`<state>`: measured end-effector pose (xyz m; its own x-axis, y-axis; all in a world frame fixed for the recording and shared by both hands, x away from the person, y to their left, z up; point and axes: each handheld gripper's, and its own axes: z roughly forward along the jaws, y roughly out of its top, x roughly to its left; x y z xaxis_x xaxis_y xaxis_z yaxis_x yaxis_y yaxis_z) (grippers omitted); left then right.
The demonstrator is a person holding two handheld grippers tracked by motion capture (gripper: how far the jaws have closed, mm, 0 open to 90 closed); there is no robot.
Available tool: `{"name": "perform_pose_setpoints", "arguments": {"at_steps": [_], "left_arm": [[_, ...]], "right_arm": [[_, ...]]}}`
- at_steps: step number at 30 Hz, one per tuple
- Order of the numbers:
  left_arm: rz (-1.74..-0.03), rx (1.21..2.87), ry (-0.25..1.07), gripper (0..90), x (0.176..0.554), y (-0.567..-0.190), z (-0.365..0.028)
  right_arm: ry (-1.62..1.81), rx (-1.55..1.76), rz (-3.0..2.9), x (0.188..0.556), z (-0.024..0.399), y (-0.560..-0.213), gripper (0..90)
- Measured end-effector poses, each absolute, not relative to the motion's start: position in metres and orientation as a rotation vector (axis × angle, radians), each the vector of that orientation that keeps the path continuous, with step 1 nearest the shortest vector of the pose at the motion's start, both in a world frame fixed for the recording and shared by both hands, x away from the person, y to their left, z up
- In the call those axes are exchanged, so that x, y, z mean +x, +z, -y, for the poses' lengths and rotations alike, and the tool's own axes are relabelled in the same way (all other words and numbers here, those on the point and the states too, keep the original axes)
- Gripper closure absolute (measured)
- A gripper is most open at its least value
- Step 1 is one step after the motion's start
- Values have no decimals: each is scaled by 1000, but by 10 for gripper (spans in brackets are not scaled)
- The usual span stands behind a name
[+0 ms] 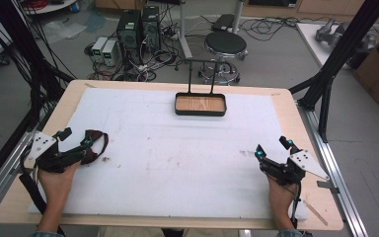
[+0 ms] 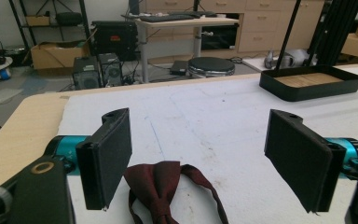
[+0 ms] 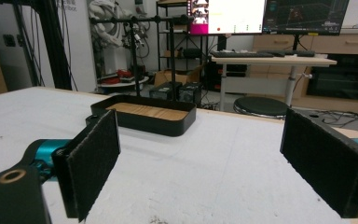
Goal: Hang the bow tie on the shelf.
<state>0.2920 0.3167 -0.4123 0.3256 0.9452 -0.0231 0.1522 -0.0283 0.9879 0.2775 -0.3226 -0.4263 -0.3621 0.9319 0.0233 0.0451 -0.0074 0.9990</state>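
Observation:
A dark red bow tie (image 1: pixel 96 144) lies on the white mat at the left. In the left gripper view the bow tie (image 2: pixel 165 189) rests on the mat between and just below the black jaws, untouched by the pads. My left gripper (image 1: pixel 77 138) (image 2: pixel 200 163) is open around it. At the right side of the mat my right gripper (image 1: pixel 272 148) (image 3: pixel 214 163) stands open with nothing between its jaws. A black tray with a wooden floor (image 1: pixel 200 112) (image 2: pixel 307 91) (image 3: pixel 142 122) sits at the far middle of the mat.
The white mat (image 1: pixel 177 163) covers most of the wooden table (image 1: pixel 59 111). A thin black stand (image 1: pixel 201 74) rises behind the tray. Beyond the table are a round stool (image 1: pixel 225 45) and computer towers (image 1: pixel 138 27) on the floor.

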Motion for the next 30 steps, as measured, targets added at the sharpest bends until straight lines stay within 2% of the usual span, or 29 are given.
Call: {"name": "perform_pose_setpoints", "arguments": {"at_steps": [30], "left_arm": [[-1088,1448,889,242,292,-413,-318]], "right_arm": [[1459,1046,-1532,278,320,-427,110]]}}
